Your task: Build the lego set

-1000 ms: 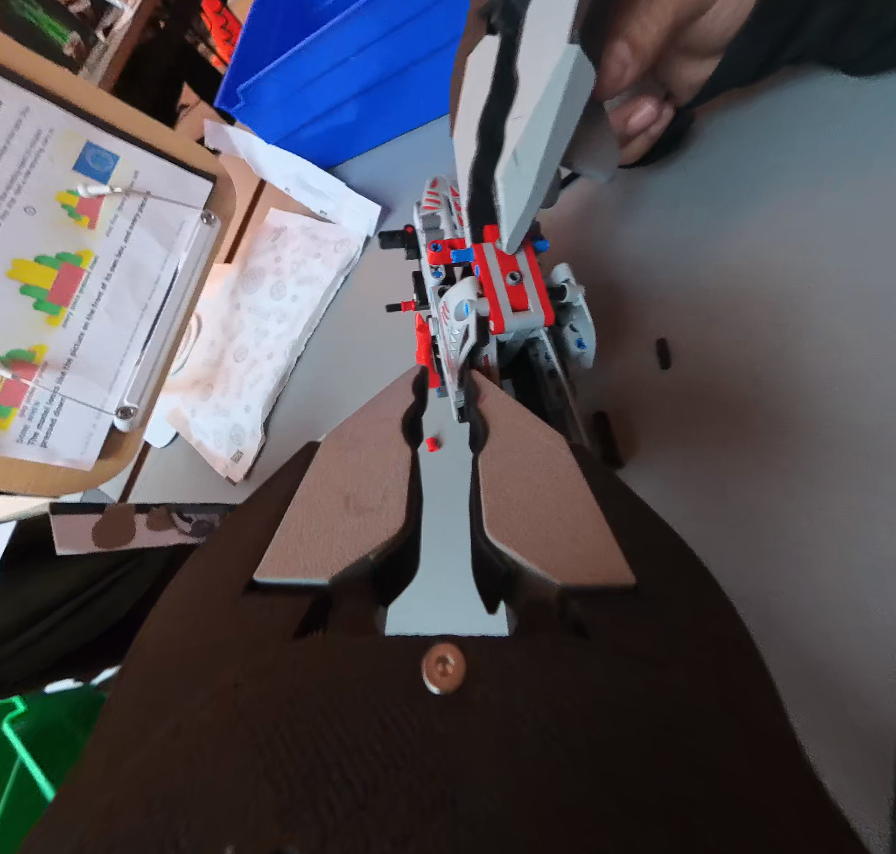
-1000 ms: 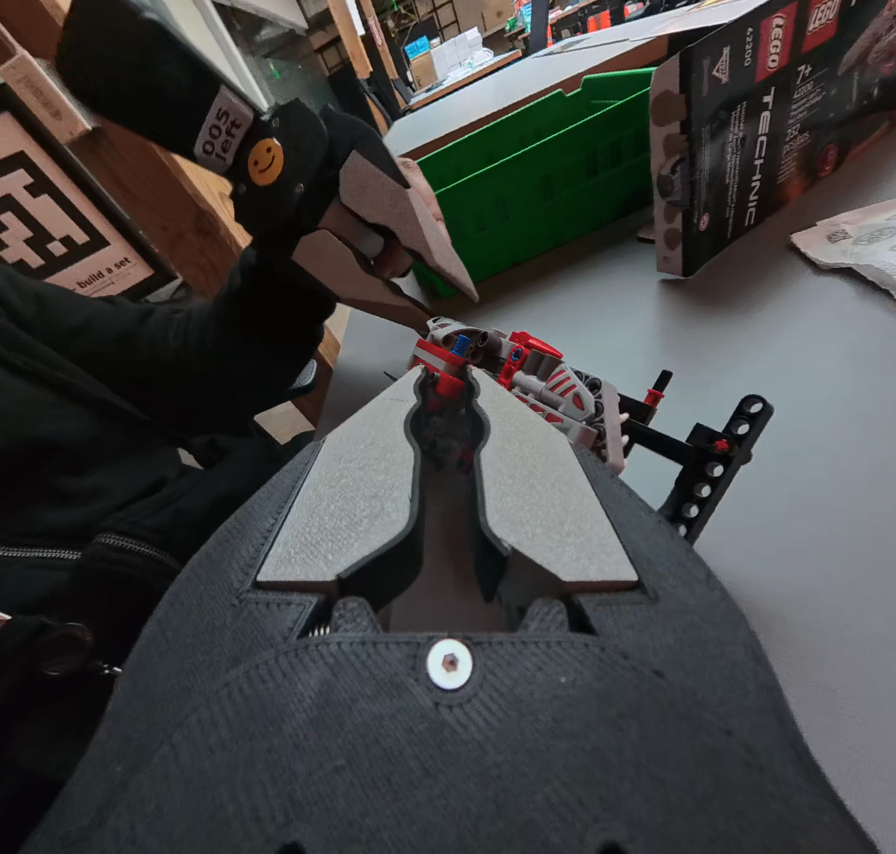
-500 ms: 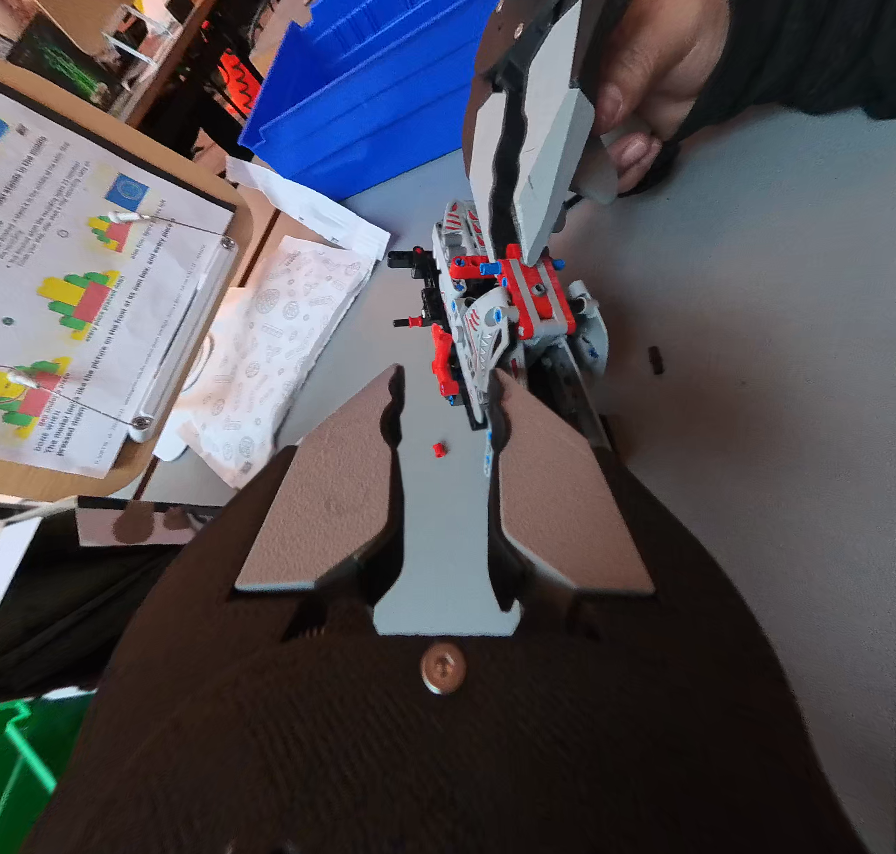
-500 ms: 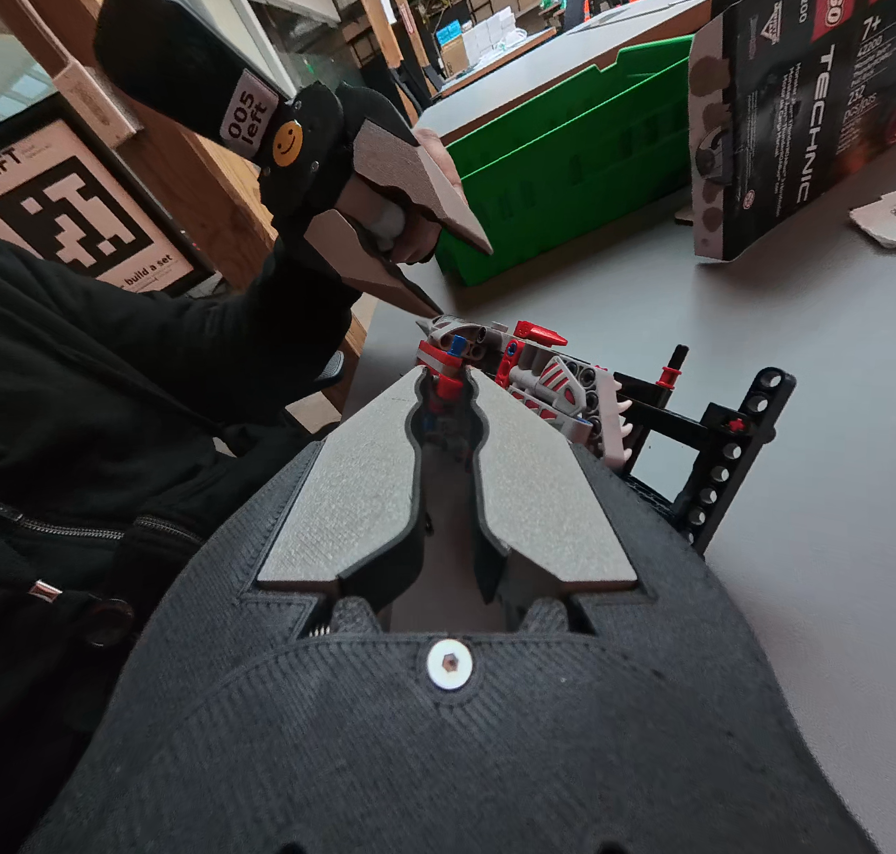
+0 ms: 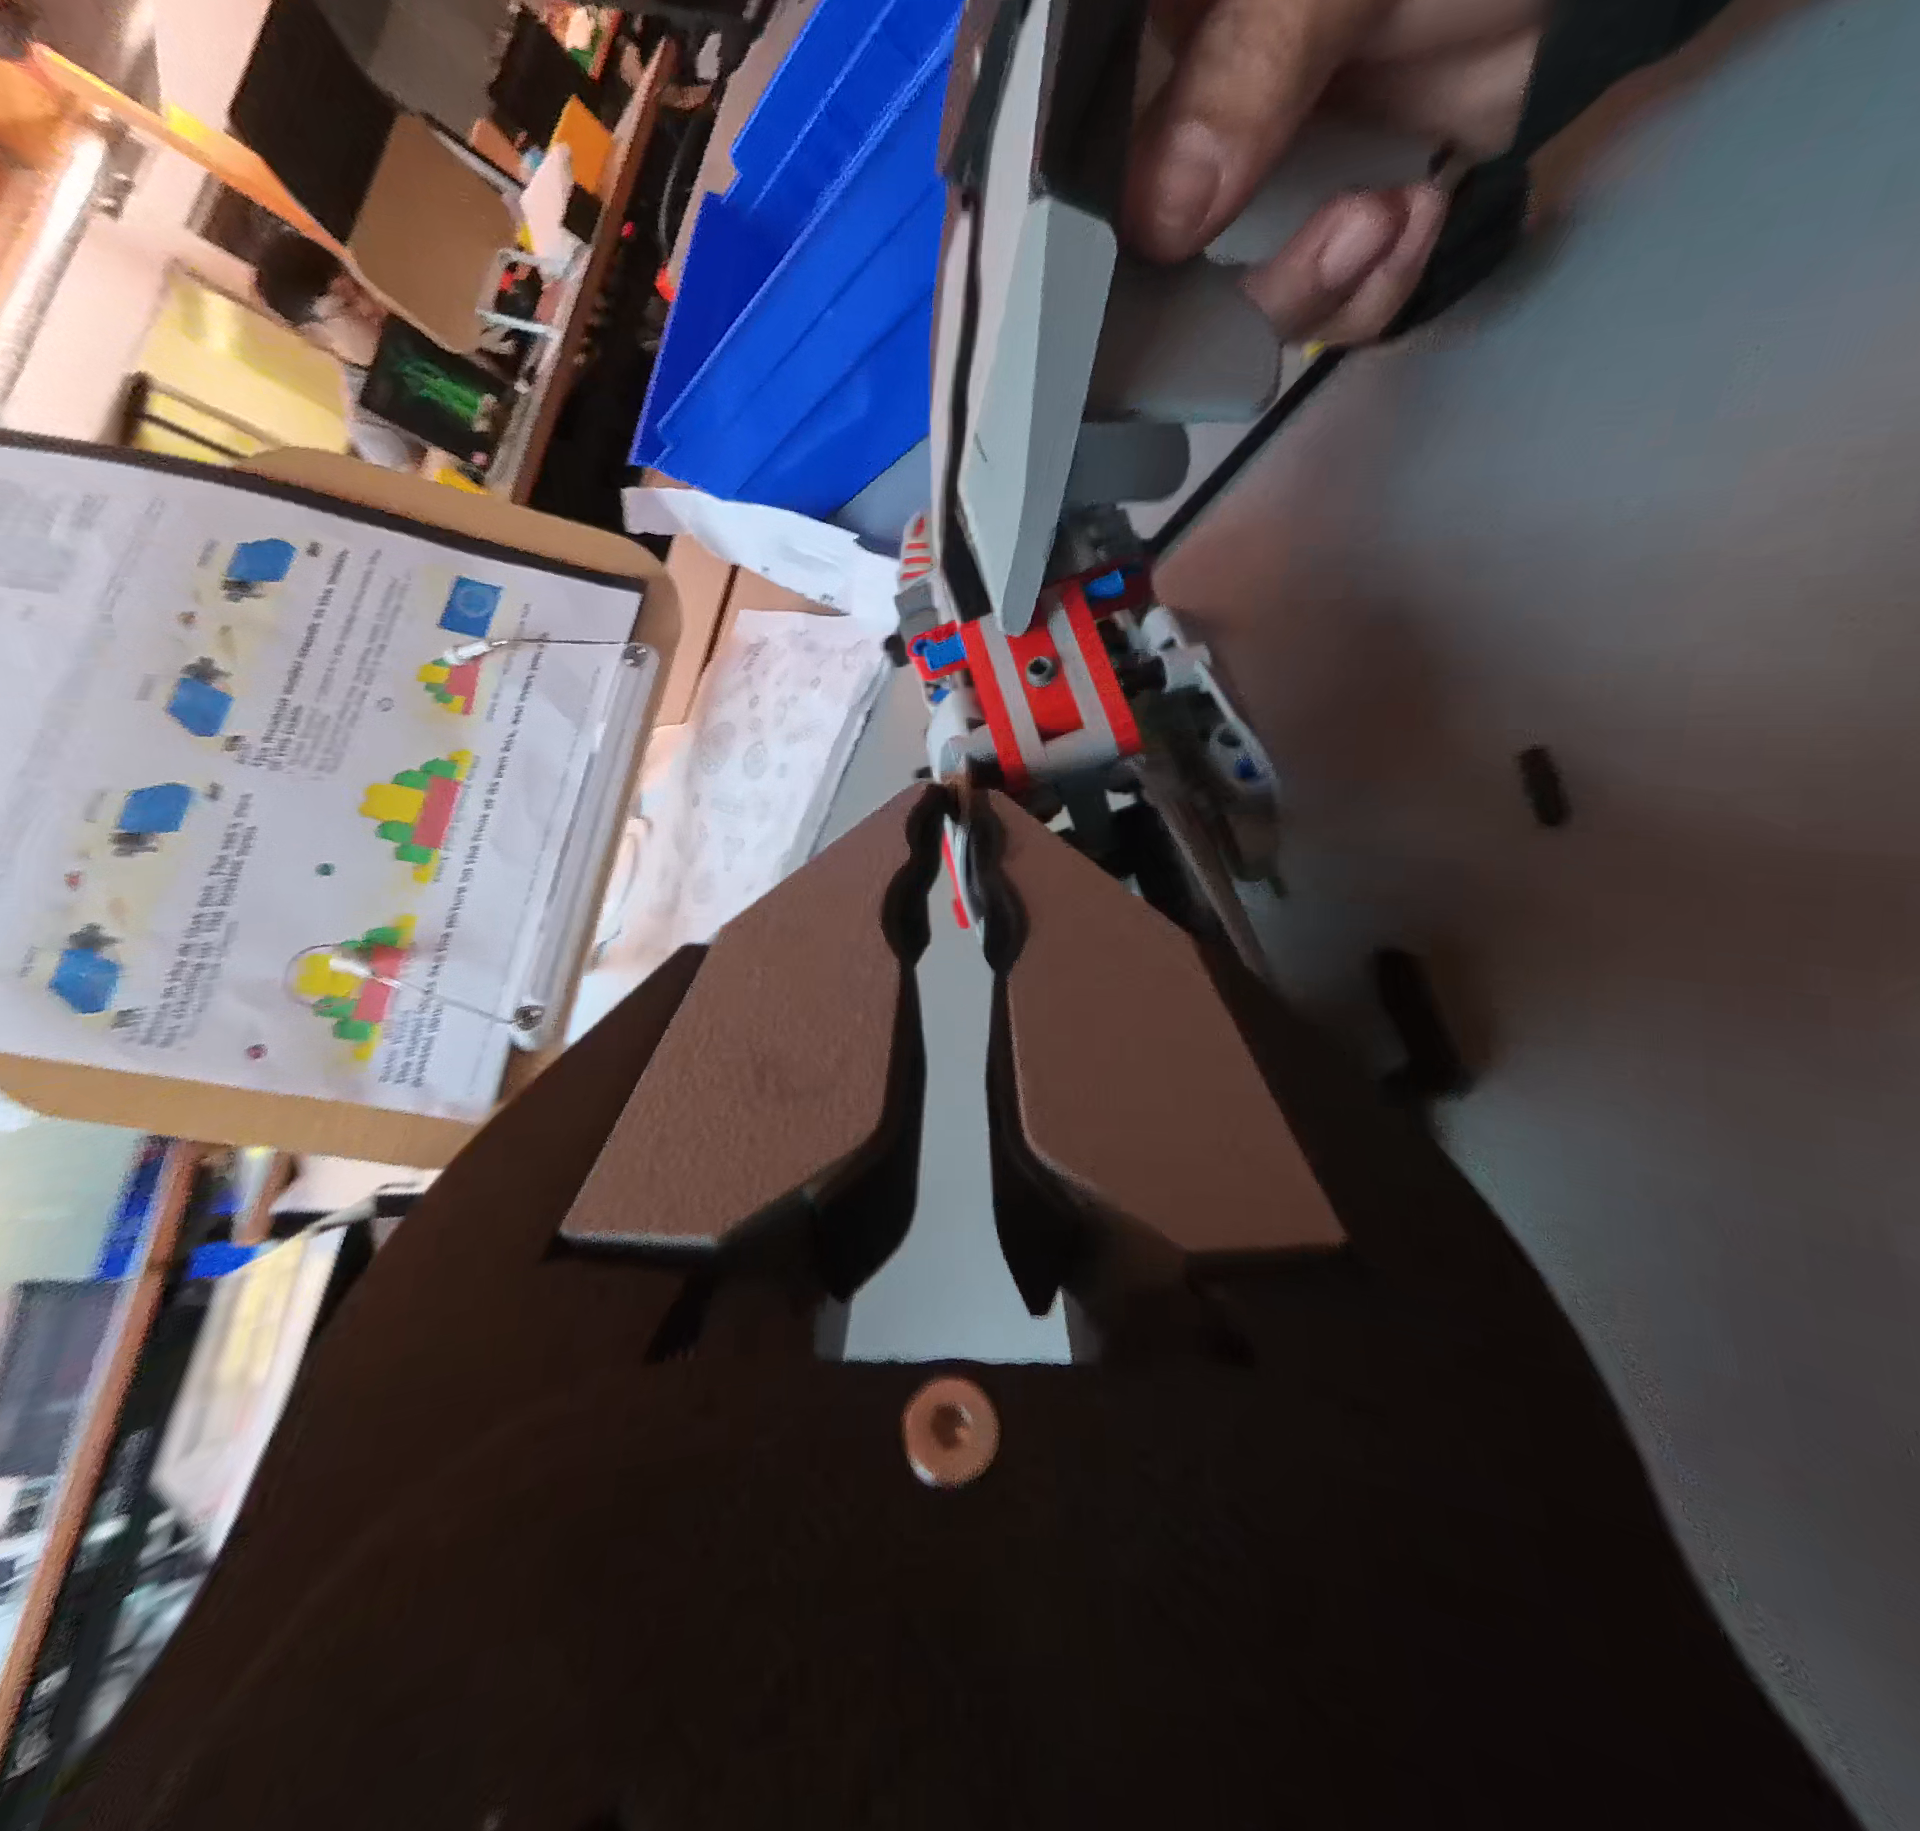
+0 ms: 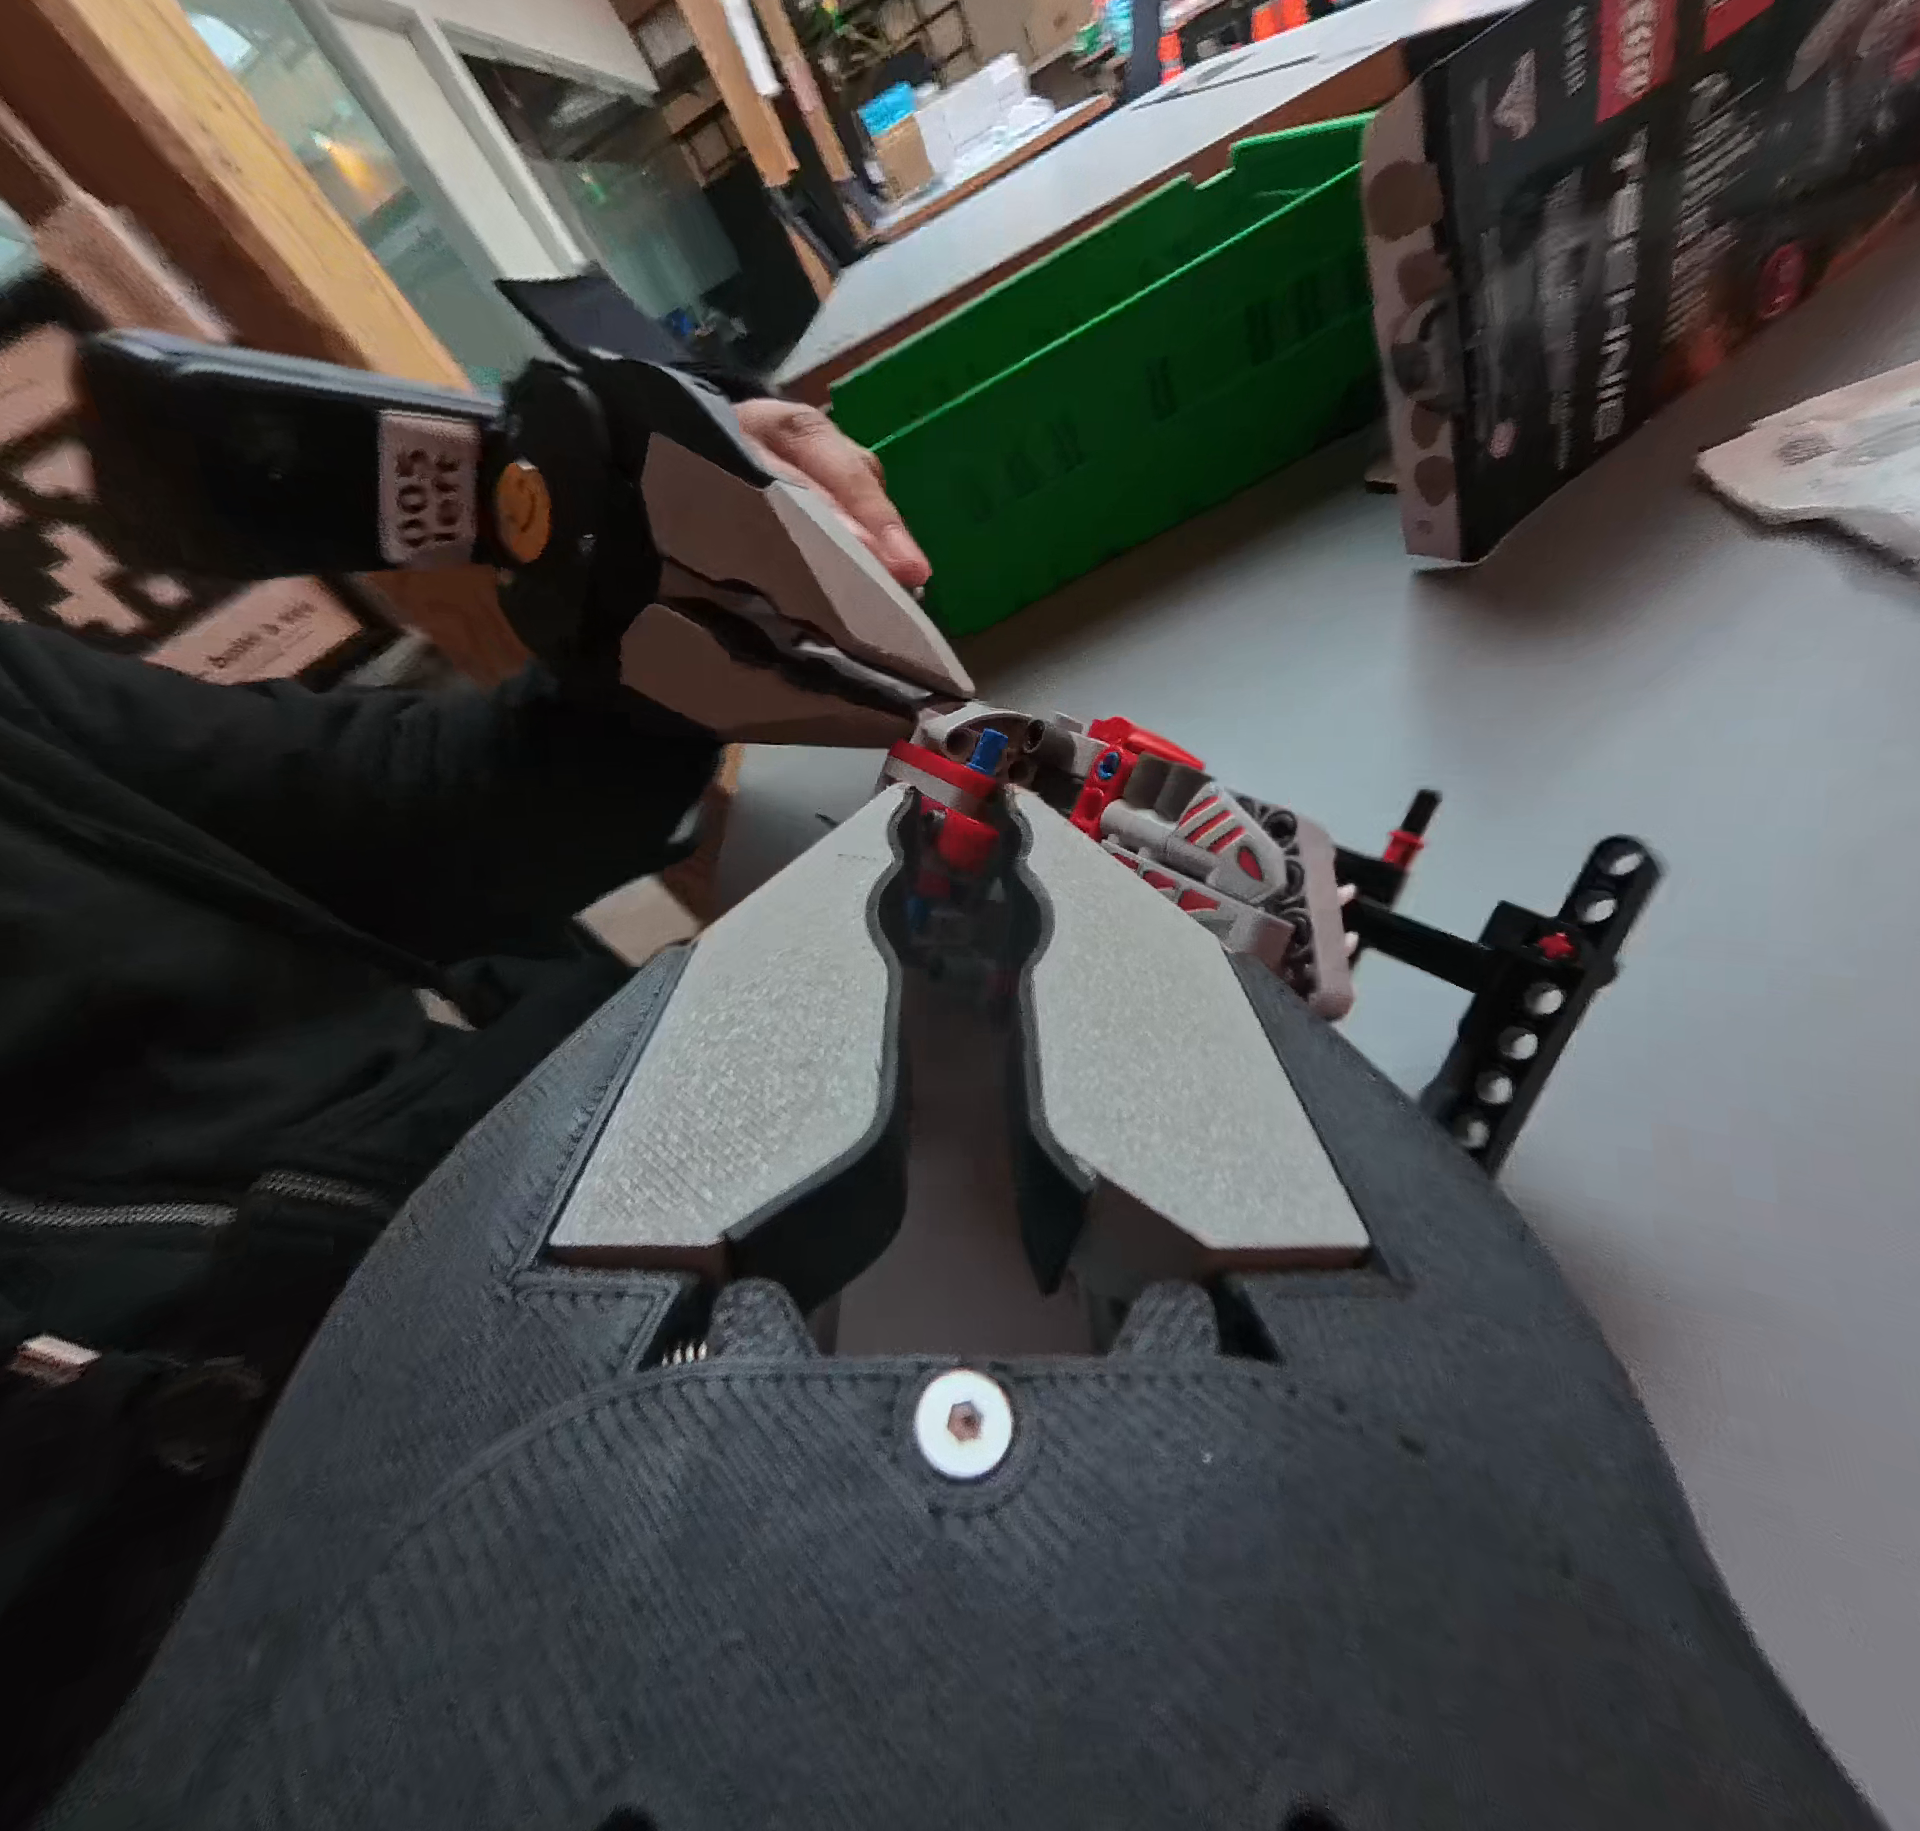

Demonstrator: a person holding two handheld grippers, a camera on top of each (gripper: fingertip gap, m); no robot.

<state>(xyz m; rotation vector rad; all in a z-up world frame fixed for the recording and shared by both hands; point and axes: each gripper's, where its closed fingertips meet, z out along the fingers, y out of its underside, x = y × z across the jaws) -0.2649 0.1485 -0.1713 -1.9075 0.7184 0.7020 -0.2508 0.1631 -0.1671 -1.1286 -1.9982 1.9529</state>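
The red, white and grey lego model [image 5: 1049, 690] stands on the grey table [image 5: 1662, 638]. My left gripper [image 5: 958, 805] is shut on a white-and-red panel at the model's near end. My right gripper [image 5: 1003, 597] comes down from above and is shut on the model's red block. In the right wrist view my right gripper [image 6: 961, 805] clamps the red part of the model [image 6: 1174, 825], and the left gripper [image 6: 940, 701] pinches the grey curved piece just beyond it. A black beam with holes [image 6: 1538, 992] sticks out from the model on the right.
Blue bins [image 5: 831, 254] and an instruction board [image 5: 312, 773] lie to the left, with paper bags [image 5: 748, 742] between. Two loose black pieces [image 5: 1543, 784] [image 5: 1413, 1012] lie right of the model. A green bin [image 6: 1122, 379] and the set's box [image 6: 1662, 223] stand behind. Left and right tips are no more than a few centimetres apart.
My left gripper opened, moved forward and lower, and has shut on the near end of the model. My right gripper keeps its hold on the red block.
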